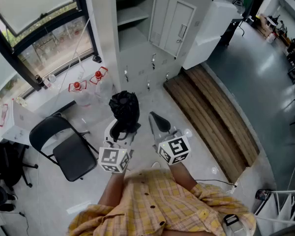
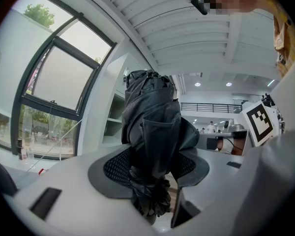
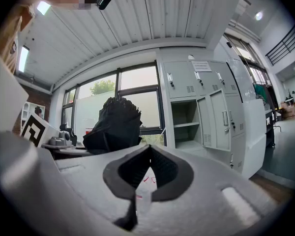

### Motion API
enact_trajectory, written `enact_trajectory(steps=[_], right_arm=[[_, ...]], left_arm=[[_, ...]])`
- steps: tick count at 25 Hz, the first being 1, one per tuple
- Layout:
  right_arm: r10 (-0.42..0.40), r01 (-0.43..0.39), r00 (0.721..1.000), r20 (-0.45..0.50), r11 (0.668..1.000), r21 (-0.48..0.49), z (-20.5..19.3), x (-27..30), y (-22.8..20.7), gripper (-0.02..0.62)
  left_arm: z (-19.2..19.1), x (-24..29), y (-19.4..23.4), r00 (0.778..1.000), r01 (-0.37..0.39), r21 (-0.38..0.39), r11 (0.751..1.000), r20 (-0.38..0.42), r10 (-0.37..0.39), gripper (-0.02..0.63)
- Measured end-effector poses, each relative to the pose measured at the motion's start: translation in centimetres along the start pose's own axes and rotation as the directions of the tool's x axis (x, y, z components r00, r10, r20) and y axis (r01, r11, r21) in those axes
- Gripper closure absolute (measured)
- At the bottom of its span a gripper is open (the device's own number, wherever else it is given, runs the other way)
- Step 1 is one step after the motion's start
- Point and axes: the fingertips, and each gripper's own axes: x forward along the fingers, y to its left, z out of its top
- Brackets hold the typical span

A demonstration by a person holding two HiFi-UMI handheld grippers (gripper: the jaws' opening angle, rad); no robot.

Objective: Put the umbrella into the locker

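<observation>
**Umbrella (image 1: 124,108) held in left gripper, facing the open locker**

Umbrella black, folded, standing upright out of my left gripper (image 1: 121,128). It is in front of the locker (image 1: 132,18), not inside it.

Head view only: black folding chair (image 1: 71,149) on the floor to my left; my two grippers side by side, apart.

Left gripper view: fingers (image 2: 115,168) part-way open, pads pressed on the umbrella's bundled fabric from both sides. Locker shelves show behind it.

Right gripper view only: one locker compartment open, its door swung out to the right, the umbrella off to the left.

Right gripper (image 1: 159,122): fingers (image 3: 169,168) closed tip to tip, nothing between them.
</observation>
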Motion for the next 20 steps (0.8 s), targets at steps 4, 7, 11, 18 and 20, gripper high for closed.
enact_trajectory(steps=[4,7,11,18,20], right_arm=[[0.015,-0.015,1.000,-0.010,1.000,0.011,-0.5,-0.6,0.0,0.598],[0.024,-0.023,1.000,-0.017,1.000,0.017,-0.7,-1.1,-0.2,0.598],[0.029,-0.029,0.999,-0.013,0.999,0.017,-0.4,-1.4,-0.8,0.598],[0.042,-0.042,0.999,-0.011,0.999,0.031,-0.4,-2.4,-2.2,0.598],[0.047,-0.047,0.999,0.001,0.998,0.039,-0.2,-2.8,-2.7,0.598]], left_arm=[[-0.6,-0.1,-0.7,1.000,-0.001,-0.003,1.000,-0.015,0.001,0.390],[-0.8,-0.1,-1.4,1.000,-0.003,0.001,1.000,-0.021,0.003,0.390],[-0.4,0.2,-1.8,1.000,-0.015,0.008,1.000,-0.016,0.015,0.390],[-0.4,0.9,-3.2,0.999,-0.022,0.020,1.000,-0.024,0.023,0.390],[-0.4,1.2,-3.8,0.999,-0.023,0.020,1.000,-0.024,0.024,0.390]])
